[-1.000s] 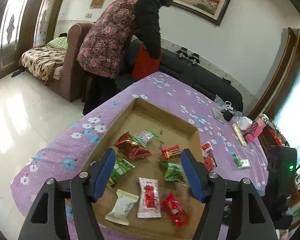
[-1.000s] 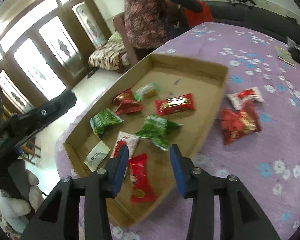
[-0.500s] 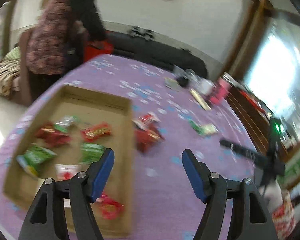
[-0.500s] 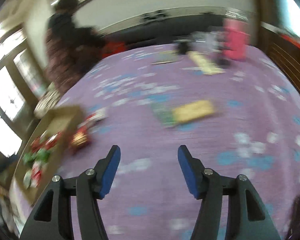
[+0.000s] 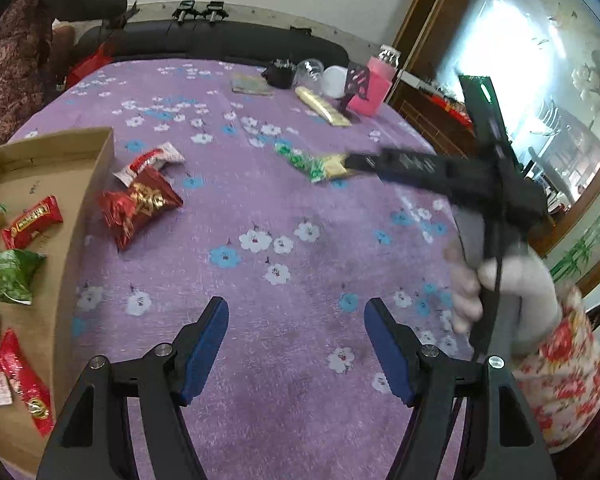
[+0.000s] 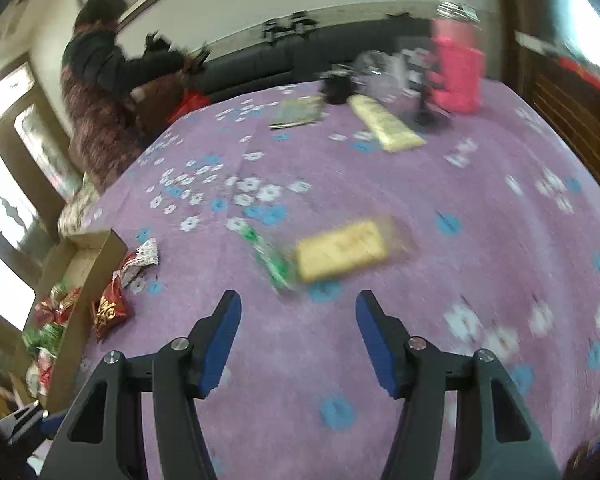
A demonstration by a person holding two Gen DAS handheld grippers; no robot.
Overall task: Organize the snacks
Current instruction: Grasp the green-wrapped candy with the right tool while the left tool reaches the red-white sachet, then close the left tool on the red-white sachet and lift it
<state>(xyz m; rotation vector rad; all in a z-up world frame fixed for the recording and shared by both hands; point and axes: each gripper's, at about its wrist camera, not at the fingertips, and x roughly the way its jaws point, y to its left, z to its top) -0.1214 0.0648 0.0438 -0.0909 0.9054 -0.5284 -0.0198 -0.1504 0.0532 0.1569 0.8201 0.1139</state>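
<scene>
Snacks observed in three groups. Several wrapped packets, red, green and white, lie inside the cardboard tray (image 5: 100,152) at the tabletop's 9 o'clock edge in the left wrist view. Two packets lie on the cloth just outside the tray wall: a large red bag (image 5: 140,206) with gold print, crumpled, and a smaller red-and-white packet (image 5: 152,160) touching it on its far side. A third item, a green-and-yellow packet (image 6: 328,252), lies alone near the tabletop's middle, well apart from the tray; it is blurred, its print unreadable.

Left gripper (image 5: 296,344): fingers apart, nothing between them, over bare purple flowered cloth (image 5: 260,208) at 6 o'clock of its view. Right gripper (image 6: 298,340): fingers apart, empty, with the green-and-yellow packet just beyond its tips at 12 o'clock. In the left wrist view the right gripper's tips reach that packet from 3 o'clock; contact cannot be told. A gloved hand (image 5: 500,292) with a floral sleeve holds that gripper's grip.

At the far edge, 12 to 1 o'clock: a pink box (image 5: 370,92), a long yellow pack (image 5: 322,106), a flat booklet (image 5: 252,84), a black item and clear containers. Nothing lies between the right gripper and the lone packet. A person (image 6: 96,112) in a dark patterned jacket stands by the sofa (image 5: 220,42) at 10 o'clock.
</scene>
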